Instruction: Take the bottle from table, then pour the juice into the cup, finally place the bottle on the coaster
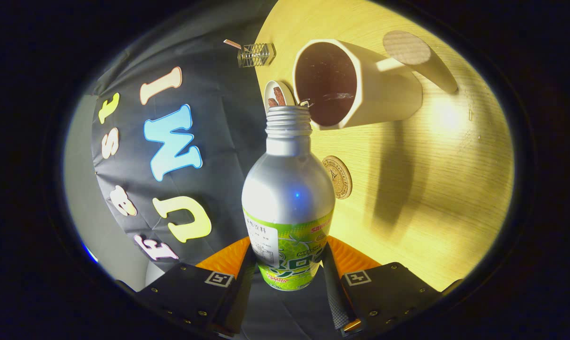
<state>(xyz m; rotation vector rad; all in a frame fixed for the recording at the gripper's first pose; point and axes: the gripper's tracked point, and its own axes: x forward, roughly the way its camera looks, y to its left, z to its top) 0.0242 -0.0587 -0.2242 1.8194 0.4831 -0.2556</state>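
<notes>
Clamping the tilted bottle, the claw pours juice into the cup.

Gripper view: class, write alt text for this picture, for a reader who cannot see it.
The gripper is shut on a silver bottle, tipped so dark juice streams from its open neck into a cream cup. A round coaster lies beside the bottle on the wooden table.

Glossy metal bottle (paper-like label), smooth matt cup, wood-grain table, cork-like coaster
</notes>
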